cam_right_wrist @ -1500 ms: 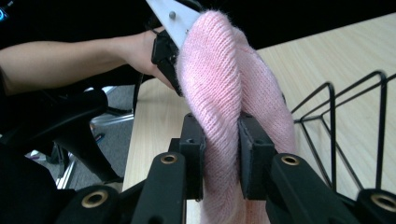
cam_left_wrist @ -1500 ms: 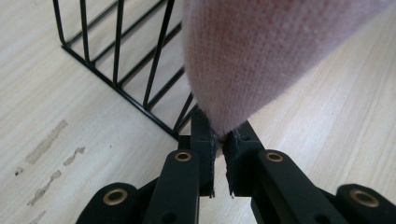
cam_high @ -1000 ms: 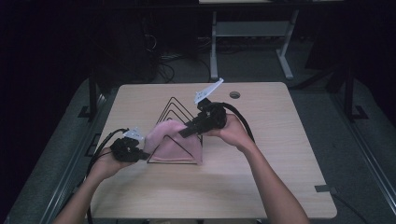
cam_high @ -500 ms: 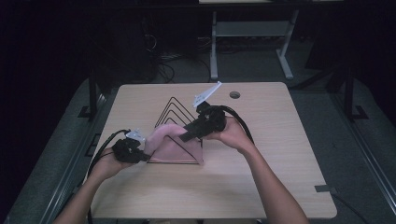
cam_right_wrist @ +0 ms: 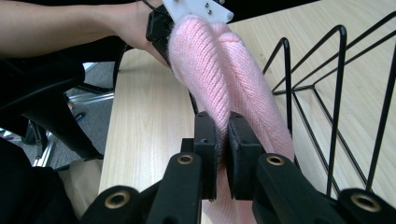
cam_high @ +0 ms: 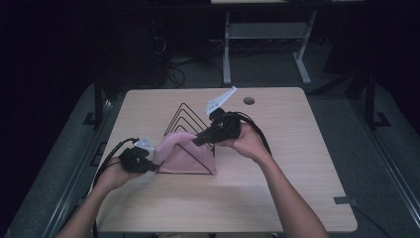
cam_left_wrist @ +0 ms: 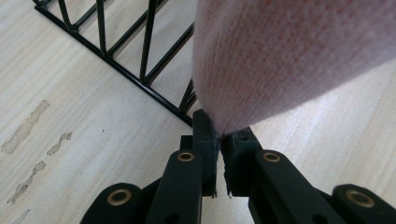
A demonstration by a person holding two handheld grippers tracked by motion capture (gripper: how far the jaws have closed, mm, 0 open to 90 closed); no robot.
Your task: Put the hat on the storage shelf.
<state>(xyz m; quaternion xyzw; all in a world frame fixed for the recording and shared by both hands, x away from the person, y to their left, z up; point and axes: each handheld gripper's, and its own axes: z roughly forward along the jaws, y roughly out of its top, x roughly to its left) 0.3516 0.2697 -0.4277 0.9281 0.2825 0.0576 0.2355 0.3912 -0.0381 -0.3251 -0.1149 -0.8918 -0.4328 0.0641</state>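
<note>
A pink knitted cloth point(cam_high: 181, 151) hangs over the front of a black wire rack point(cam_high: 184, 119) of triangular frames on the wooden table. My left gripper point(cam_high: 148, 158) is shut on the cloth's left end, just left of the rack's front corner; in the left gripper view the cloth point(cam_left_wrist: 289, 60) bulges out above the closed left gripper point(cam_left_wrist: 218, 140), with rack wires point(cam_left_wrist: 140, 70) behind. My right gripper point(cam_high: 198, 140) is shut on the cloth's top edge near the rack's peak. In the right gripper view the folded cloth point(cam_right_wrist: 224, 74) runs from the right gripper point(cam_right_wrist: 222, 128) toward the other hand.
The light wooden table point(cam_high: 297, 163) has a round cable hole point(cam_high: 248, 100) at its far right. Cables trail from both grippers over the table. A white desk frame point(cam_high: 267, 34) stands on the dark floor behind the table.
My left gripper has pulled the cloth's end slightly left and toward me, stretching it. The right gripper has stayed near the rack's peak, holding its end.
</note>
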